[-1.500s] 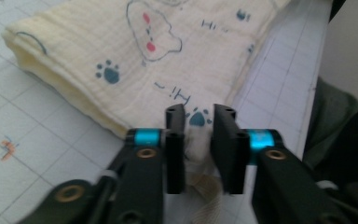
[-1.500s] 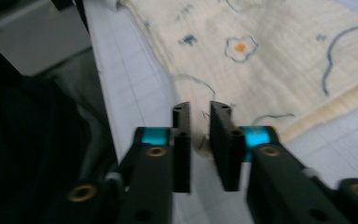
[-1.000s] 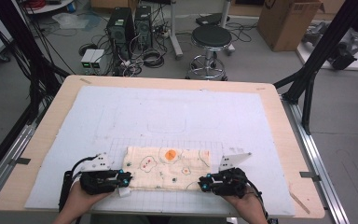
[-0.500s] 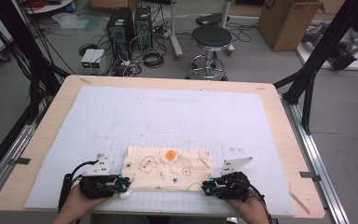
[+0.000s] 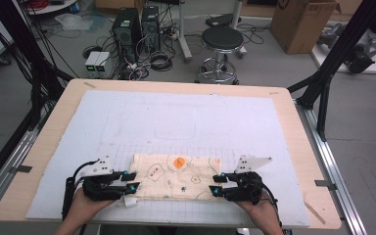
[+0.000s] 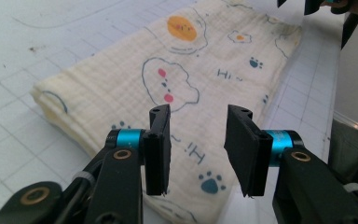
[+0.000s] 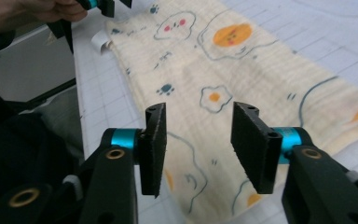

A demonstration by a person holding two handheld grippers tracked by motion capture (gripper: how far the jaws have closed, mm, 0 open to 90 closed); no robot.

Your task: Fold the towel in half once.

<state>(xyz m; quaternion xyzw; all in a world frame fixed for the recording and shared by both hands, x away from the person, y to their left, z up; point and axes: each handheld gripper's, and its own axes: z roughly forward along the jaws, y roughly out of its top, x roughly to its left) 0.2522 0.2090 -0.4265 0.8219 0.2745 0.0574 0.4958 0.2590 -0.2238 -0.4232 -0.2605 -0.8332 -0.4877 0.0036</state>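
The cream cotton cloth printed with fried eggs and paw marks is lying folded into a long strip near the white gridded mat's front edge, so folding looks nearly finished, with the left gripper and right gripper having just been opening, released and empty at its ends, though the layers underneath are staying hidden.

Even, bright overhead light fills the high view, with faint glare on the white mat toward 12 o'clock and soft, short shadows. Both gripper views are sharp centrally (the near jaws slightly soft), blurring toward 12 o'clock and the corners.
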